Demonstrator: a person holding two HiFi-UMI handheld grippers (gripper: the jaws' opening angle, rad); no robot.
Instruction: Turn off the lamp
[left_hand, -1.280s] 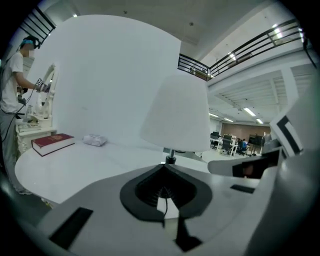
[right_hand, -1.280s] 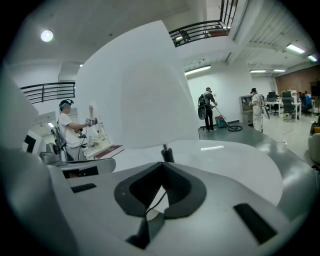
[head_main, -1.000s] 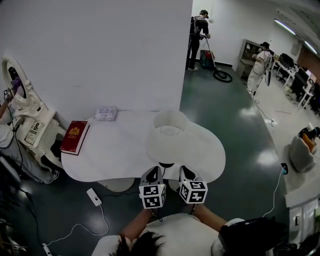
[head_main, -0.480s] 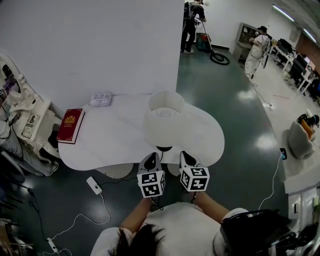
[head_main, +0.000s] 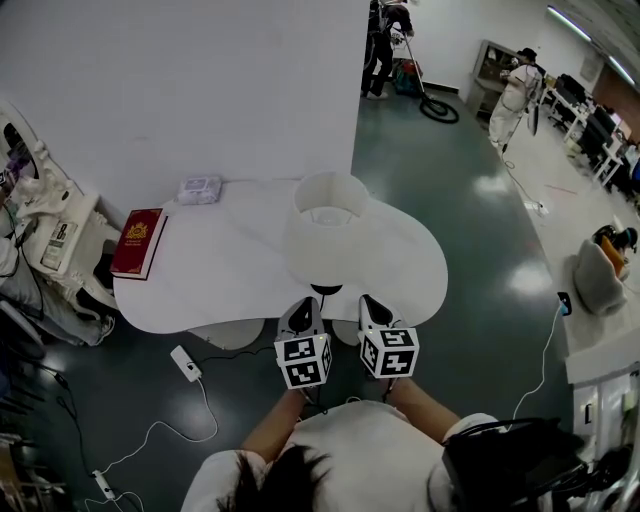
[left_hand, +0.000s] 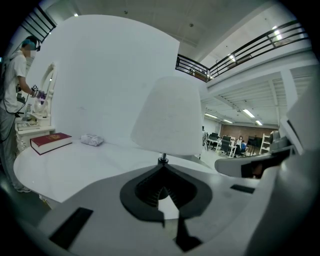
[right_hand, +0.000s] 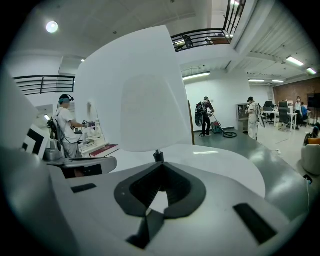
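A: Where does the lamp (head_main: 325, 235) stand?

B: On the white table (head_main: 230, 290), just right of the middle of the head view, its white shade wide and its dark foot close to the table's lower edge. In both gripper views the shade fills the centre, above the thin stem.

A: And the grippers?

B: Side by side just below the lamp's foot. The left gripper (head_main: 305, 308) has its fingers pressed together with nothing between them. The right gripper (head_main: 368, 304) looks the same, fingers closed on nothing. Neither touches the lamp as far as I can see.

A: Any writing to read?

B: Little. The red book (head_main: 138, 243) at the table's left end carries a gold emblem on its cover, but any lettering is too small to make out. The cubes on the grippers show only black-and-white square markers. A small pale packet (head_main: 199, 189) lies at the table's upper left, print unreadable.

A: Below the table?

B: A white plug block (head_main: 184, 362) with its cable on the dark floor, lower left
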